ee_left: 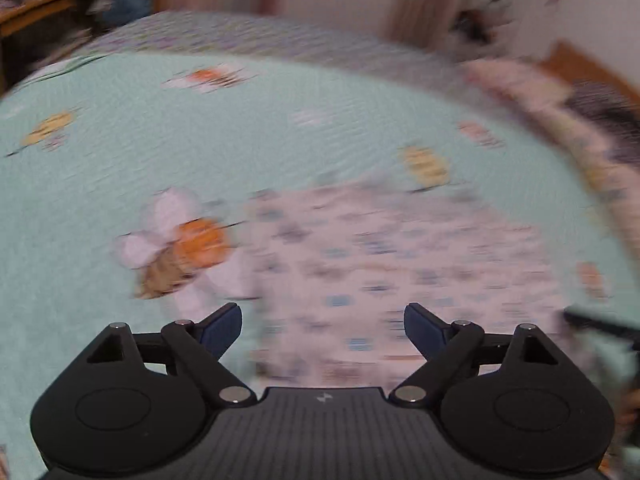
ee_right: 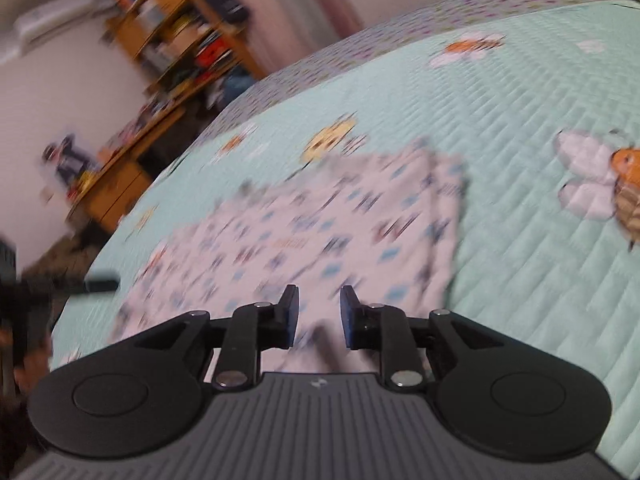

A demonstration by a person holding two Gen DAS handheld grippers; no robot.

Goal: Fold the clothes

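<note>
On the bed, spread with a mint-green quilted cover (ee_left: 120, 160) printed with bees and white flowers, we see a pale pink garment (ee_left: 380, 256) with small blue and dark motifs lying flat. Both views are smeared by motion blur, so we cannot make out its finer folds, though in the right wrist view a second layer of the garment (ee_right: 320, 232) peeks out along its far right edge.

Our left tool (ee_left: 322, 326) has its jaws spread wide, nothing between them, and sits above the near left part of the garment. Our right tool (ee_right: 319, 316) has its jaws drawn closer but with a clear gap; pink cloth shows through the gap, and we cannot tell whether the fingers touch it.

At the left edge of the right wrist view the tip of the other tool appears. Beyond the bed stands a wooden shelf unit (ee_right: 176, 32) crowded with items, and pink curtains (ee_left: 424, 4) hang by the far wall.
</note>
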